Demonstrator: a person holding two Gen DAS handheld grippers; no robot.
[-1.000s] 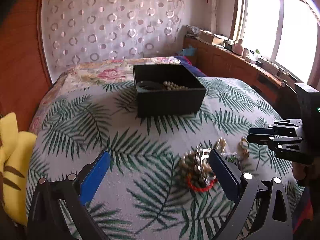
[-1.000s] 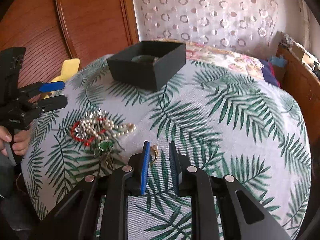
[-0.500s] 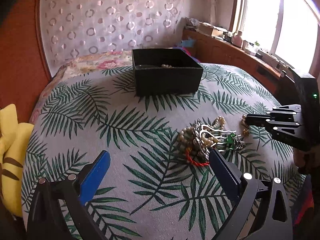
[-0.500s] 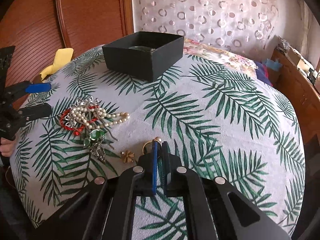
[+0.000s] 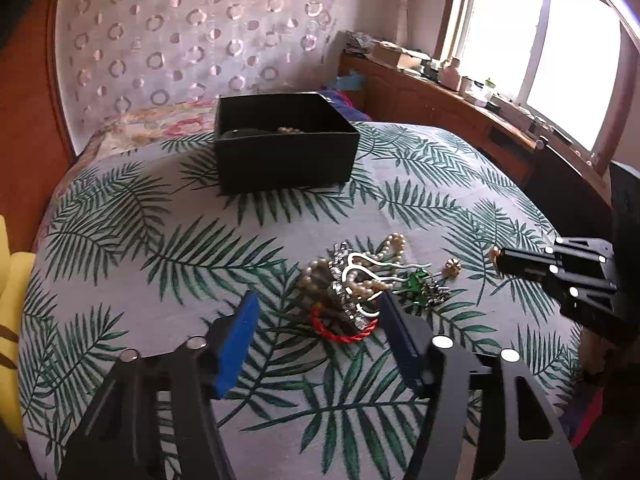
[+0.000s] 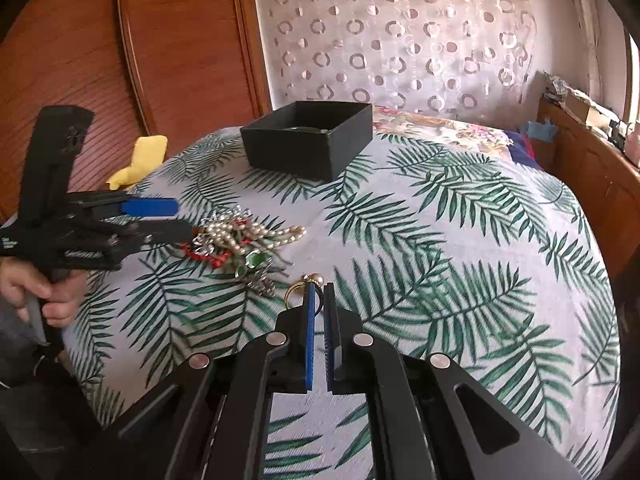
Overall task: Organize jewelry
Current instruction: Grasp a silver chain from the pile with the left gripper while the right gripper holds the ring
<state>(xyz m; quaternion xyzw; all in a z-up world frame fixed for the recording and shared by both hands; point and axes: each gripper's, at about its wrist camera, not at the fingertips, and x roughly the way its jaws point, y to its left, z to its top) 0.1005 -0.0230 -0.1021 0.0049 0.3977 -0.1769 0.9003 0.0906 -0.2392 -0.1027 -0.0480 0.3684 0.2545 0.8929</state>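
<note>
Since 1 s ago: right gripper (image 6: 319,290) shut on gold ring (image 6: 297,291) & lifted it off the cloth; left gripper's (image 5: 316,312) jaws just been closing, pile between them, pads not pressing yet.

Black box (image 5: 280,148), open top, holds pearl strand (image 5: 290,129) + a dark item I can't ID. Jewelry pile (image 5: 352,288) (pearls, red cord, silver bits, green stone) lies nearer the cameras than the box; small gold earring (image 5: 453,267) just beside pile, toward right gripper. Leaf-print cloth (image 6: 460,240) under all. Yellow cushion (image 6: 146,152) left of box in right-wrist view.
</note>
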